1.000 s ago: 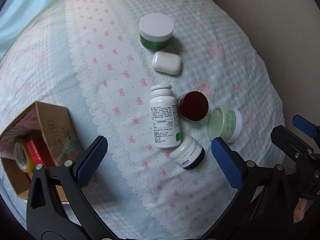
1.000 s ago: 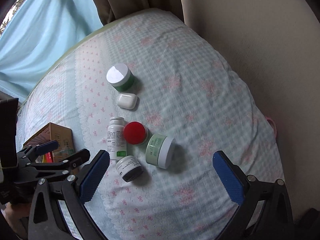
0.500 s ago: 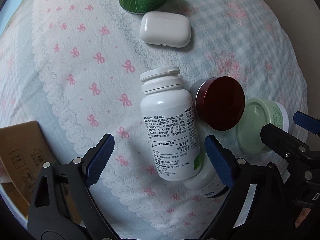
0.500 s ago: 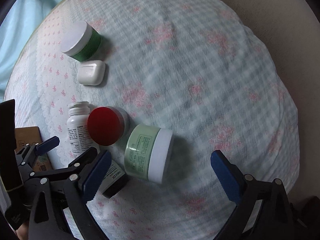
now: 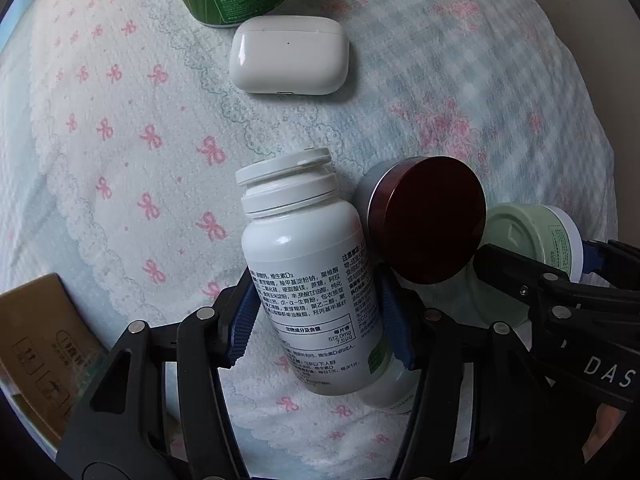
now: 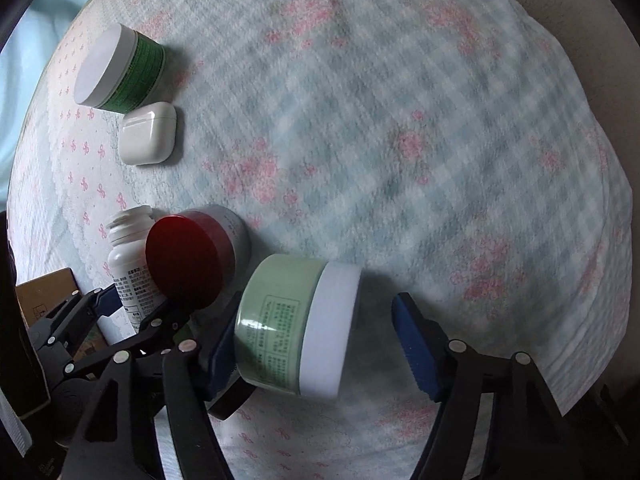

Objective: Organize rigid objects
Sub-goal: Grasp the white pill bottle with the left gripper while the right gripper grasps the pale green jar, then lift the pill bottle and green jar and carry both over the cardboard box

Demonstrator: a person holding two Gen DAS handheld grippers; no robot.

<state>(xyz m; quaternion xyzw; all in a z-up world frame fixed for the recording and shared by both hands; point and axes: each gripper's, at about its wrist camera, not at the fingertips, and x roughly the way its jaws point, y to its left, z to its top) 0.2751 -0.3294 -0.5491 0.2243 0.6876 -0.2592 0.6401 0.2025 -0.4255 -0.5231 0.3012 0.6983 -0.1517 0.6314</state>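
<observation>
The left gripper (image 5: 320, 320) clamps the white bottle (image 5: 308, 280) lying at frame centre. The right gripper (image 6: 316, 348), jaws just closing, straddles the green jar (image 6: 292, 320) at lower centre; right pad apart.

The right gripper (image 6: 316, 344) straddles a pale green jar (image 6: 294, 322) lying on its side on the checked bedspread (image 6: 400, 140); its jaws have just been closing, the right one apart from the white lid. Beside it stands a red-lidded jar (image 6: 188, 260), touching a white pill bottle (image 6: 130, 268).
</observation>
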